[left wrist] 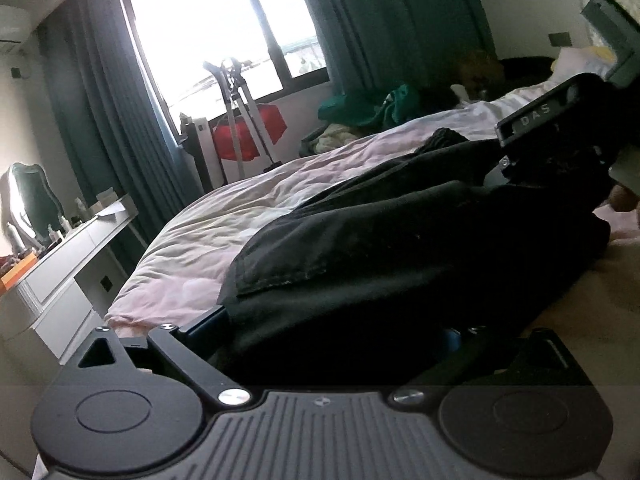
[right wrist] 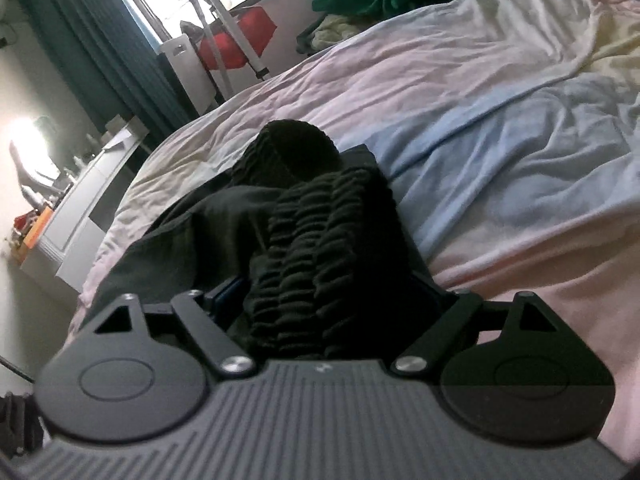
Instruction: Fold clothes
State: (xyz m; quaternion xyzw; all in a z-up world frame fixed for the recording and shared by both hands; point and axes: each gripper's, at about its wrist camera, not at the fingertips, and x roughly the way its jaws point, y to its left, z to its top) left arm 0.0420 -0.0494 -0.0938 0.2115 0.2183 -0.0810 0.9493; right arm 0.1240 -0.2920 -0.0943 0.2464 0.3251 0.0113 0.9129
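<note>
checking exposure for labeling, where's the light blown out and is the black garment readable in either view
Left wrist view: the window is blown white, and the backlit black garment is near-featureless apart from one frayed hem. Right wrist view: glare burns out the mirror at left; the garment's ribbed waistband still shows texture, and the pastel duvet is evenly lit. Both bend straight lines at the edges.

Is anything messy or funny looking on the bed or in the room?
Yes. The black garment lies crumpled on the bed, its stretchy ribbed band scrunched up between the right gripper fingers. Beyond the bed's far side, green clothes sit in a loose heap, not folded.
</note>
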